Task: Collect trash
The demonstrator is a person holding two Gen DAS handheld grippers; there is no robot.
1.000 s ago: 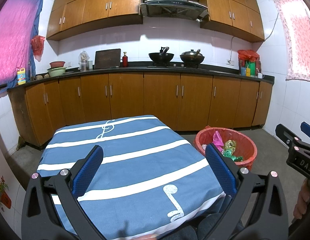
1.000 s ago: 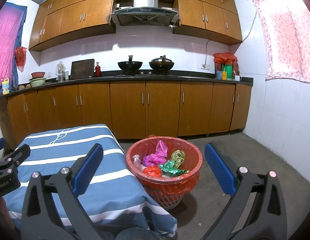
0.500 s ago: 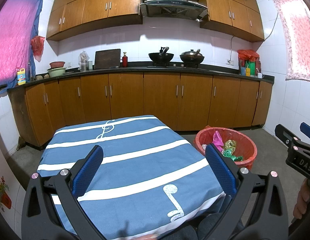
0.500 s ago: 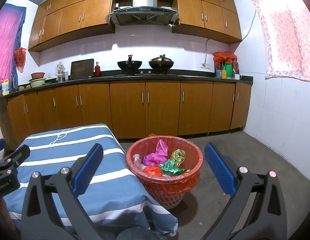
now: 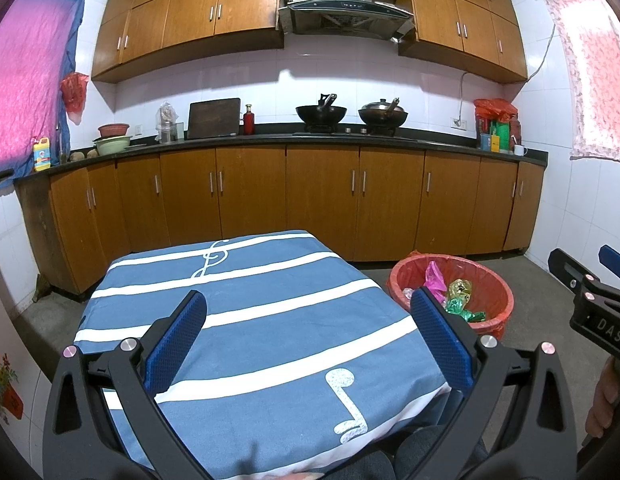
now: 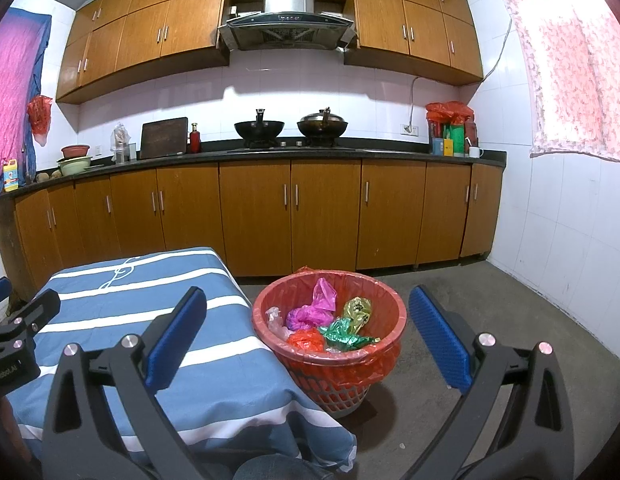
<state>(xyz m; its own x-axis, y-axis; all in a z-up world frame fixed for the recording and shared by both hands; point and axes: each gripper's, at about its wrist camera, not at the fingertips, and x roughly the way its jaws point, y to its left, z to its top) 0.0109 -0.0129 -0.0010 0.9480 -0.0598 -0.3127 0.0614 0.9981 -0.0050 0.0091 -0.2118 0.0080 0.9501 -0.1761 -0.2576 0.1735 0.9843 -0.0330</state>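
The left gripper (image 5: 310,336) hangs over the table with its blue pads spread wide and nothing between them. The right gripper (image 6: 310,336) is spread just as wide and also holds nothing.

Between the right gripper's fingers, in the lower centre of its view, stands the red trash basket (image 6: 394,312), lined with a red plastic bag. Inside lie crumpled plastic bags: a pink one (image 6: 312,308), a green one (image 6: 346,334), an orange one (image 6: 308,339), a yellow-green printed one (image 6: 357,309) and a clear one (image 6: 275,320) against the left wall. In the left wrist view the basket (image 5: 494,280) sits at right of centre, partly behind the right-hand blue pad (image 5: 442,340).

The basket stands on the grey floor just beside the table, whose blue cloth (image 5: 250,320) carries white stripes and music notes. Behind, wooden cabinets run under a dark counter (image 6: 350,154) bearing two woks (image 6: 259,128) in the middle of the frame.
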